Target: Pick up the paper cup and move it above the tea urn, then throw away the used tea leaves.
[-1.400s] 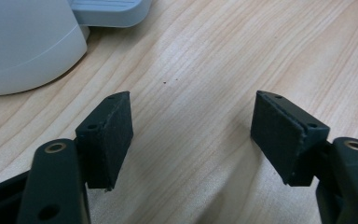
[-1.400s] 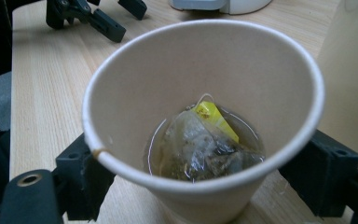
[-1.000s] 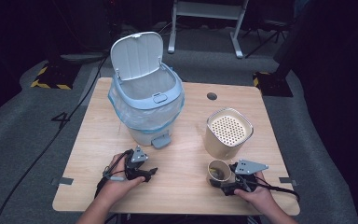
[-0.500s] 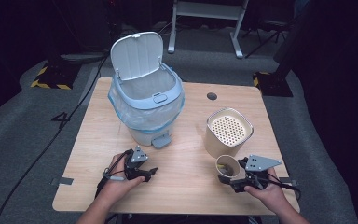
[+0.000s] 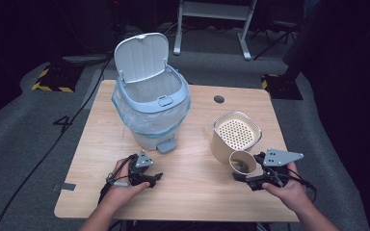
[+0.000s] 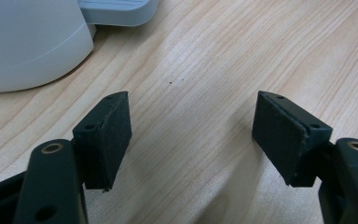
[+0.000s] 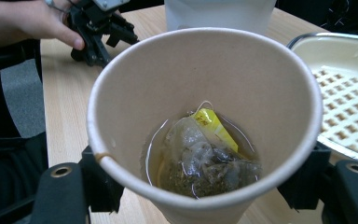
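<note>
My right gripper [image 5: 248,177] is shut on a tan paper cup [image 5: 243,162] and holds it lifted and tilted beside a cream container with a perforated strainer top [image 5: 237,133]. Inside the paper cup [image 7: 205,135] a wet tea bag [image 7: 209,161] with a yellow tag lies in a little liquid; both jaws press the cup's sides. My left gripper [image 5: 149,179] rests low on the wooden table [image 5: 197,192], open, with bare wood between its pads [image 6: 109,135]. A pale blue pedal bin [image 5: 151,103] with its lid up and a plastic liner stands at the back left.
The bin's foot pedal [image 5: 166,145] juts toward my left gripper, and its white base [image 6: 28,42] sits close ahead of that gripper. A dark round hole [image 5: 218,99] marks the table's far side. Grey carpet and a metal stand's legs [image 5: 212,19] lie beyond.
My right gripper has raised the paper cup off the table and shifted it right, next to the strainer container. The left gripper has stayed put.
</note>
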Tool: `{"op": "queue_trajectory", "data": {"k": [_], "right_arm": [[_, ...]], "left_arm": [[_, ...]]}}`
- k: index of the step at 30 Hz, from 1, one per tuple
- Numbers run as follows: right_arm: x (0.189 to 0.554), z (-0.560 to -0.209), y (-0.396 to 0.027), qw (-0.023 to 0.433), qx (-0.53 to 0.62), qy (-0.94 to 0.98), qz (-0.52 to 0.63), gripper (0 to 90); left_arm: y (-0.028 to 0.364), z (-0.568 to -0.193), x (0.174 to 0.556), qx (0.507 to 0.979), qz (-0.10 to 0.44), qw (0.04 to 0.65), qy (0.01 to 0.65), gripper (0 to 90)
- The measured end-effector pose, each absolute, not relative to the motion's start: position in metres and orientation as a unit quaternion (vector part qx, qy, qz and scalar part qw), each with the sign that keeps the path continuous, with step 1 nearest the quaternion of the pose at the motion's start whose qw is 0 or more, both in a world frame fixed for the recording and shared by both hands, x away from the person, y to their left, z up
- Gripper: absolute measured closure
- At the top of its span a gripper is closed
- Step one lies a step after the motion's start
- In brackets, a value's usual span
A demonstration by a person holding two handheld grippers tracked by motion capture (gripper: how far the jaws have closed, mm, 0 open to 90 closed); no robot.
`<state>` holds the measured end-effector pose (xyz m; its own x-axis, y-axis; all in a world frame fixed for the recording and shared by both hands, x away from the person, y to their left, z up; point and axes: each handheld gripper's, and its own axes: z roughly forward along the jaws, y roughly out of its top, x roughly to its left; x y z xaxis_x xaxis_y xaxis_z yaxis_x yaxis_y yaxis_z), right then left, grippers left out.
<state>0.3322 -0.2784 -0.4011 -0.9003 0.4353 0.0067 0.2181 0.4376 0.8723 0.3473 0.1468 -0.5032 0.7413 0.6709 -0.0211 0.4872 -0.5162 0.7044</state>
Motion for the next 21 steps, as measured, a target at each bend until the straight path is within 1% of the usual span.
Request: {"op": "queue_trajectory", "data": {"k": [2, 3, 6, 14, 21], "right_arm": [[0.334, -0.396, -0.279, 0.108, 0.196, 0.839, 0.495, 29.9], [0.337, -0.391, -0.281, 0.100, 0.203, 0.836, 0.500, 29.9], [0.339, -0.387, -0.283, 0.100, 0.206, 0.834, 0.503, 29.9], [0.348, -0.370, -0.287, 0.110, 0.208, 0.832, 0.503, 29.9], [0.364, -0.351, -0.293, 0.124, 0.214, 0.826, 0.506, 29.9]], "left_arm": [[0.147, -0.503, 0.347, 0.861, 0.128, 0.359, 0.336, 28.6], [0.147, -0.503, 0.347, 0.862, 0.129, 0.359, 0.336, 28.6], [0.147, -0.503, 0.347, 0.861, 0.128, 0.359, 0.336, 28.6], [0.147, -0.503, 0.347, 0.862, 0.128, 0.359, 0.336, 28.6], [0.147, -0.503, 0.347, 0.861, 0.129, 0.359, 0.336, 28.6]]}}
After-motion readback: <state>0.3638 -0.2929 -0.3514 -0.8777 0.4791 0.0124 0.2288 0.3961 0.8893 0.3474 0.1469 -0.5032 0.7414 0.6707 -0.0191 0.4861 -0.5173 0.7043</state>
